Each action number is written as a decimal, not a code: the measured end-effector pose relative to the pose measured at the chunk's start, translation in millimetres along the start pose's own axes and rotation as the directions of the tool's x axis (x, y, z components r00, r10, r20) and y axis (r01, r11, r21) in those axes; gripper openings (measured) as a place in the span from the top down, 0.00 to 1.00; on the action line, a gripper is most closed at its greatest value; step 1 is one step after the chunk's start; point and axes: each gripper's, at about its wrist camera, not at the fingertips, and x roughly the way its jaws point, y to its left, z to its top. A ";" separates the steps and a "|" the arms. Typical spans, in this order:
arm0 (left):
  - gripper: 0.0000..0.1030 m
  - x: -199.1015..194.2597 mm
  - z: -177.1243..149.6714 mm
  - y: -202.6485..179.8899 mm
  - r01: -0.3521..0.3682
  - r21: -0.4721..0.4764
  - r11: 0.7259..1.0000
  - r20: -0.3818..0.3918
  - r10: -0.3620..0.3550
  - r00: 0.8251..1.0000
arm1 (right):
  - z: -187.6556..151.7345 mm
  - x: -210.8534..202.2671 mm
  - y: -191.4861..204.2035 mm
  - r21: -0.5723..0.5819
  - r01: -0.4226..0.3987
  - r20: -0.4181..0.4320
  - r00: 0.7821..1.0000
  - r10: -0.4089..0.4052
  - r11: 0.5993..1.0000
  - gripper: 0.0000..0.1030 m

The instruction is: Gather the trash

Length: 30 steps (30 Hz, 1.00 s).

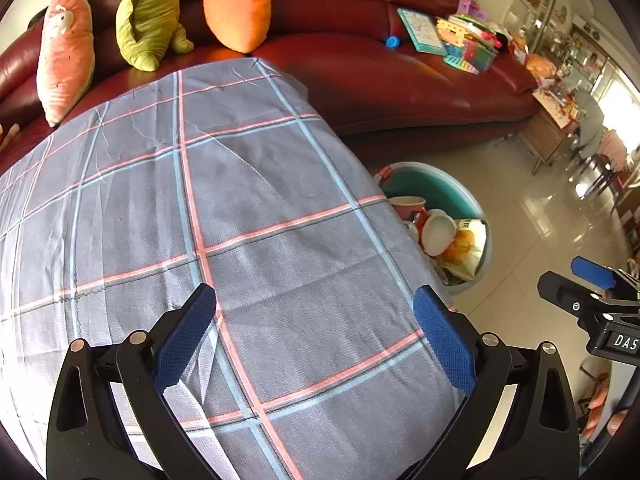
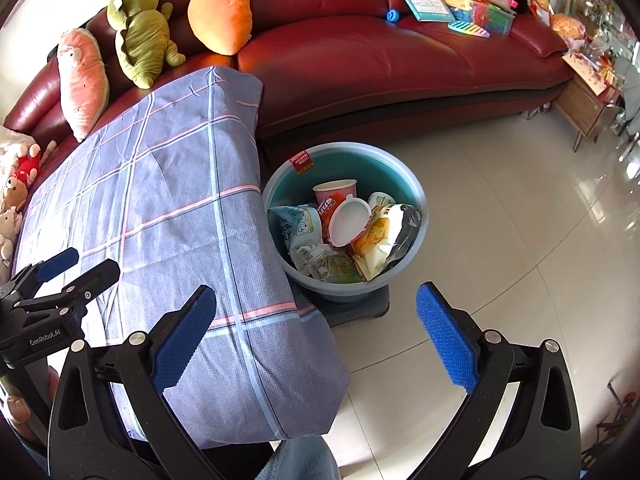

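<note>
Ahead of my right gripper (image 2: 316, 336), trash-filled basin (image 2: 404, 176) sitting on the floor, its jaws gaping wide, gripping nothing, my left gripper (image 1: 316, 336) hovering over the checked cloth (image 1: 240, 220), likewise spread and empty.

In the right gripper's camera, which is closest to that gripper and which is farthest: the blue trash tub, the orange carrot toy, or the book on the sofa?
From the right gripper, nearest first:
1. Blue trash tub, on the floor just ahead, beside the covered table.
2. Orange carrot toy, up on the red sofa, left of centre.
3. Book, far back on the sofa, to the right.
</note>
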 end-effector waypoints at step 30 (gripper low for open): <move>0.04 29.3 -9.8 -10.3 -0.068 0.042 0.997 -0.046 0.070 0.996 | -3.6 37.5 -15.4 0.032 -0.004 -0.045 0.999 0.005 0.999 0.07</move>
